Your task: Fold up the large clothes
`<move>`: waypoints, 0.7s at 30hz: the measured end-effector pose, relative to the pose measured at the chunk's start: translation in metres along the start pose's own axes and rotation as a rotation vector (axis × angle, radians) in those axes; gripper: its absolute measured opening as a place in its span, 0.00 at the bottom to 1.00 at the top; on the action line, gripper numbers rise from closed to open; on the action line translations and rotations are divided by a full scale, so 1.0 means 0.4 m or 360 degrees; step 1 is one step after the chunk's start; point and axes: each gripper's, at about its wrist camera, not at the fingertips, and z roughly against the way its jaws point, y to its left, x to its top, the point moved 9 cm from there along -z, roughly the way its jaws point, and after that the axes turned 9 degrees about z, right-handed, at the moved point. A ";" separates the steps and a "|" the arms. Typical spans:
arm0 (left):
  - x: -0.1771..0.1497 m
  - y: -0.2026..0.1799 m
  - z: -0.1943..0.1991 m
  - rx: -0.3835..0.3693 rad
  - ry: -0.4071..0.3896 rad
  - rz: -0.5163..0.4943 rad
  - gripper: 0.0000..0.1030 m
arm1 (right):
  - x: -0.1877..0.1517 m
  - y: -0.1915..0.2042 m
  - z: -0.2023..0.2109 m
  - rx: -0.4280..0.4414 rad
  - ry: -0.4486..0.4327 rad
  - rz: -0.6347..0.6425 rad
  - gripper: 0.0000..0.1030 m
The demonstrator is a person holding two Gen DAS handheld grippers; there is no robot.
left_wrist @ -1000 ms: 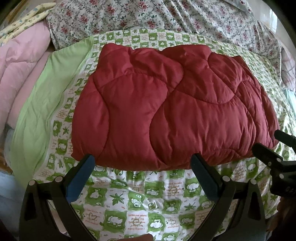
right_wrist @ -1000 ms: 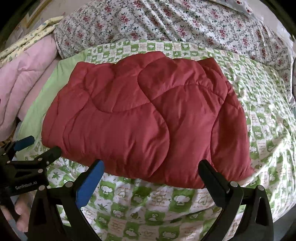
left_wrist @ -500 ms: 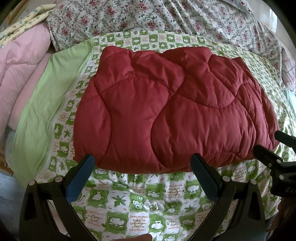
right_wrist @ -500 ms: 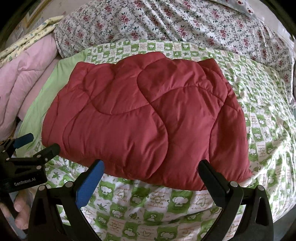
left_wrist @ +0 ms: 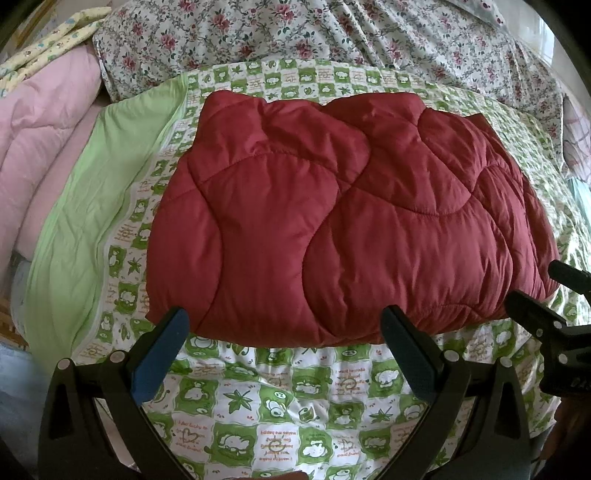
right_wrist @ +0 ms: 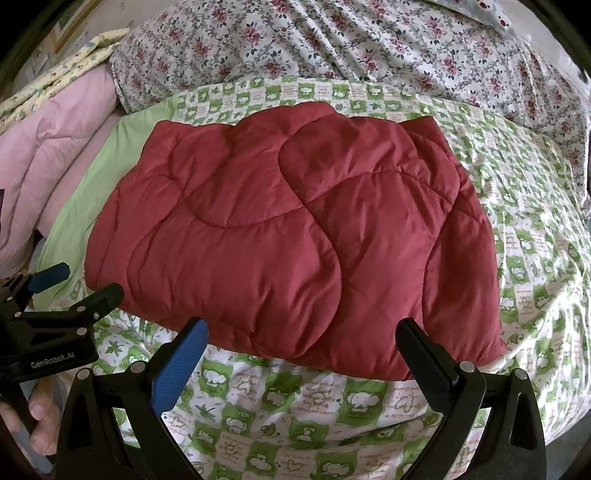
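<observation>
A folded dark red quilted garment [left_wrist: 332, 214] lies flat on a green-and-white patterned bedsheet [left_wrist: 280, 413]. It also shows in the right wrist view [right_wrist: 288, 236]. My left gripper [left_wrist: 284, 343] is open and empty, held just short of the garment's near edge. My right gripper [right_wrist: 303, 350] is open and empty, also just short of the near edge, toward its right part. The left gripper shows at the left edge of the right wrist view [right_wrist: 70, 288], and the right gripper at the right edge of the left wrist view [left_wrist: 546, 295].
A floral sheet [left_wrist: 332, 33] covers the far side of the bed. A pink quilt [left_wrist: 40, 140] lies at the left, beside a plain green strip [left_wrist: 96, 206] of the sheet. The bed's right edge drops off in the right wrist view [right_wrist: 569, 435].
Both grippers have drifted slightly; the garment sits a little lower and closer in both views. Nothing was gripped or released.
</observation>
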 end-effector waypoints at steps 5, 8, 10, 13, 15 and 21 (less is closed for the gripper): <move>-0.002 -0.002 0.001 -0.0002 0.0000 0.0003 1.00 | 0.002 -0.002 0.005 0.0001 -0.0007 0.0006 0.99; -0.001 -0.001 0.001 -0.0002 0.0001 0.0004 1.00 | 0.002 -0.005 0.008 0.0004 -0.0010 0.0005 0.99; -0.001 -0.001 0.002 -0.0007 -0.0001 0.0002 1.00 | 0.002 -0.006 0.010 0.0005 -0.0010 0.0005 0.99; -0.001 -0.002 0.002 -0.0004 -0.0005 0.0001 1.00 | 0.002 -0.007 0.010 0.0005 -0.0011 0.0006 0.99; -0.001 -0.002 0.003 -0.0001 -0.0011 -0.0003 1.00 | 0.002 -0.008 0.010 0.0003 -0.0012 0.0007 0.99; 0.000 -0.004 0.006 -0.0001 -0.0015 -0.0009 1.00 | 0.003 -0.011 0.013 0.0001 -0.0018 0.0003 0.99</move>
